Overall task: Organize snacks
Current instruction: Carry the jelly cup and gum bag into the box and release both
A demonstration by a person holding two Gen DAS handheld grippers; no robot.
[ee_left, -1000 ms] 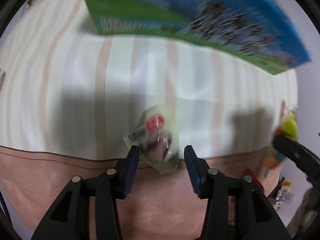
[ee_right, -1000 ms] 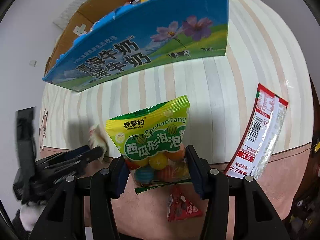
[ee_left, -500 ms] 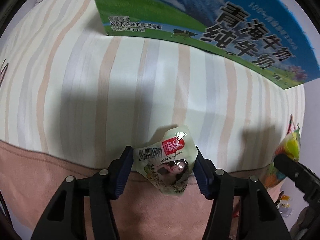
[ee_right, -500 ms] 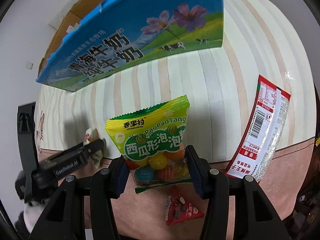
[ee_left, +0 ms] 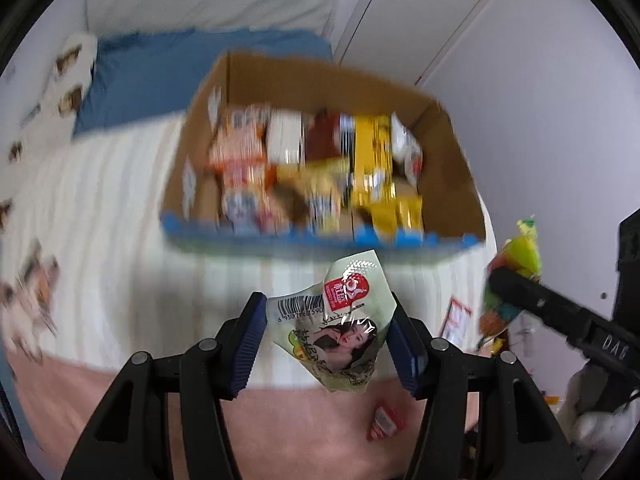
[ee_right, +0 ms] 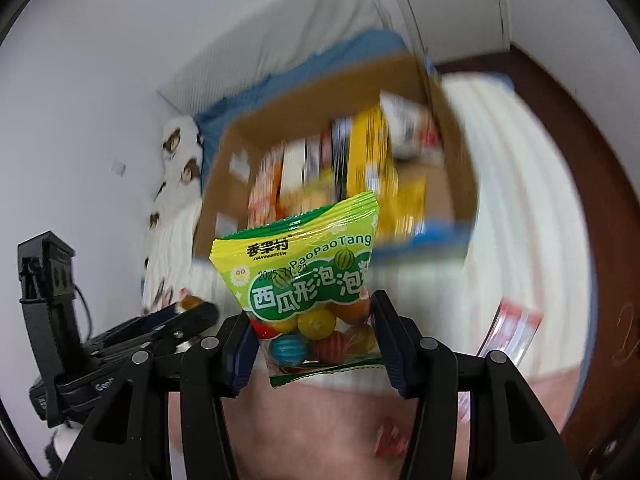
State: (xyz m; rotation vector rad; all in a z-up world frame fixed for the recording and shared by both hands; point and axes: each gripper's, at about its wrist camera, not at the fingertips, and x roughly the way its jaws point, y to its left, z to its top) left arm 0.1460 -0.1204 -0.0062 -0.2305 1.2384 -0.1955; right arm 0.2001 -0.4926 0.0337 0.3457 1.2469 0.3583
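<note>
My left gripper (ee_left: 326, 330) is shut on a pale green snack packet (ee_left: 340, 320) with a barcode and a woman's picture, held in the air before the open cardboard box (ee_left: 448, 152). My right gripper (ee_right: 312, 340) is shut on a green and yellow bubble gum bag (ee_right: 304, 280) with coloured balls inside. The box (ee_right: 460, 168) holds several yellow, orange and white snack packs and stands on the striped bed cover (ee_left: 100, 220). The right gripper with its gum bag (ee_left: 516, 268) shows at the right of the left wrist view. The left gripper (ee_right: 176, 316) shows at the left of the right wrist view.
A small red packet (ee_left: 384, 424) lies on the pink blanket edge (ee_left: 280, 432) below the grippers. A long red and white packet (ee_right: 512, 332) lies on the cover to the right. A blue pillow (ee_left: 160, 68) and a white wall are behind the box.
Both grippers have risen with their packets, so the views now look down into the open box instead of at its blue side. The background is blurred by motion.
</note>
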